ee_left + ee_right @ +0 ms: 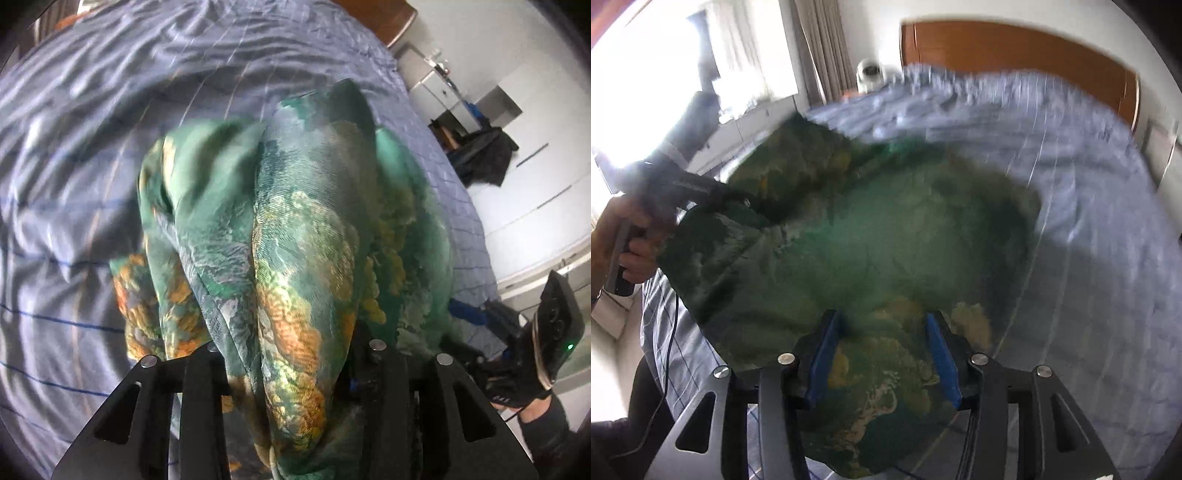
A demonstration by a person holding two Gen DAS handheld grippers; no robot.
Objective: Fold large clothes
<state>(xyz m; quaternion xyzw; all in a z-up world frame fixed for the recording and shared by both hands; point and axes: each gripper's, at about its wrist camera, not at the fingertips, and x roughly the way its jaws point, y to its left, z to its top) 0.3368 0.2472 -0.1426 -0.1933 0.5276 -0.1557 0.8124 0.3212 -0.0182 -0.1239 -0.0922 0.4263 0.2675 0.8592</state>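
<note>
Daylight, blown-out glare at window (pixel 665 85); motion blur over bedspread (pixel 1071 206) beside it; fisheye edges dark, bent.

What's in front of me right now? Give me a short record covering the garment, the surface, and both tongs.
garment: green patterned garment, crumpled, not yet folded
surface: bed with a blue striped sheet, wooden headboard at the far end
left tongs: closed on a thick bunch of the garment, one side lifted
right tongs: open, blue pads apart, fabric lying between them
sharpness: right wrist view blurred
</note>
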